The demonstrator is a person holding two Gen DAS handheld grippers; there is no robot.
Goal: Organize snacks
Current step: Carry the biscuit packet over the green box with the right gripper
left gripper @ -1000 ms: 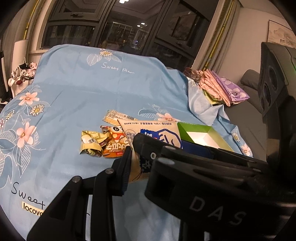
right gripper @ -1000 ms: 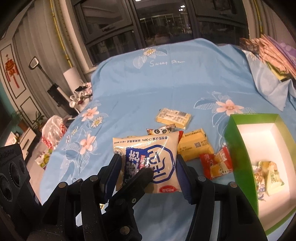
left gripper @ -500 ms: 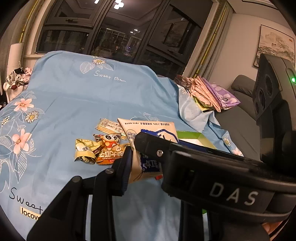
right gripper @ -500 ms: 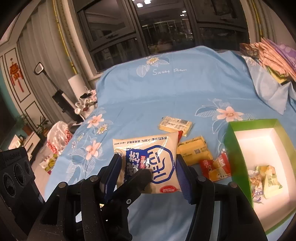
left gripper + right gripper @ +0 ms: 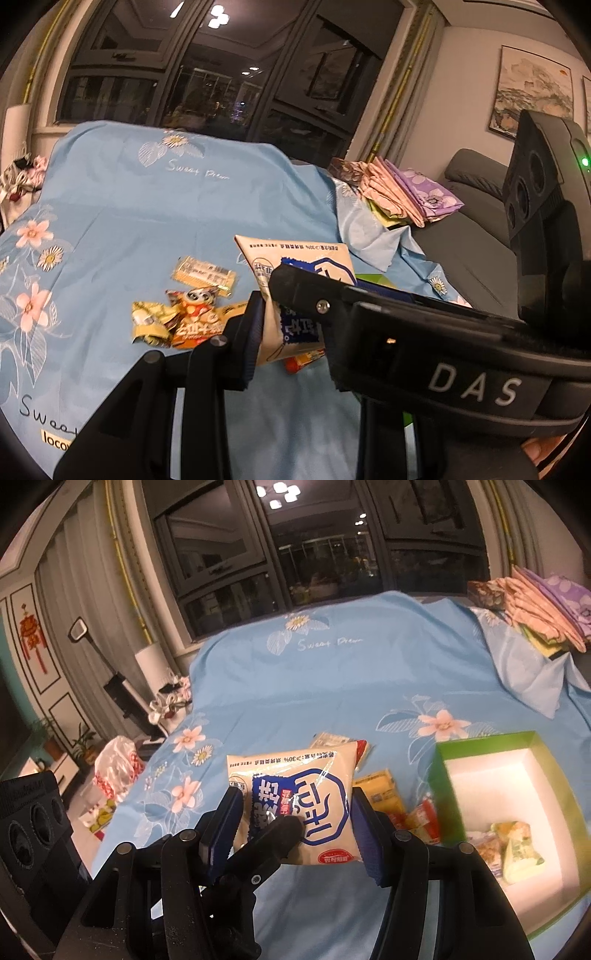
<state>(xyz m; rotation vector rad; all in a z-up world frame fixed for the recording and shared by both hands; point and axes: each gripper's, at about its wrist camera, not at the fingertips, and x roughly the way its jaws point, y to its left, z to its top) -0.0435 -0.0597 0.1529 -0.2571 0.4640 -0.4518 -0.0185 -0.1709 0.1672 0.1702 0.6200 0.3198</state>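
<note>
A cream and blue snack bag hangs above the blue floral cloth. My right gripper clamps it across its width between its blue pads. My left gripper is shut on the bag's near edge, and one of its fingers lies over the bag's front. The green box with a white inside stands at the right and holds a few snacks. Loose packets lie below: a yellow one, a red one, an orange panda one, a gold one.
A cream bar pack lies further back on the cloth. Folded fabrics are piled at the far right corner, beside a grey sofa. Off the left edge stand a plastic bag and flowers. Dark windows close the back.
Both grippers have risen with the snack bag still held between them. The loose packets and the green box now sit lower in the views.
</note>
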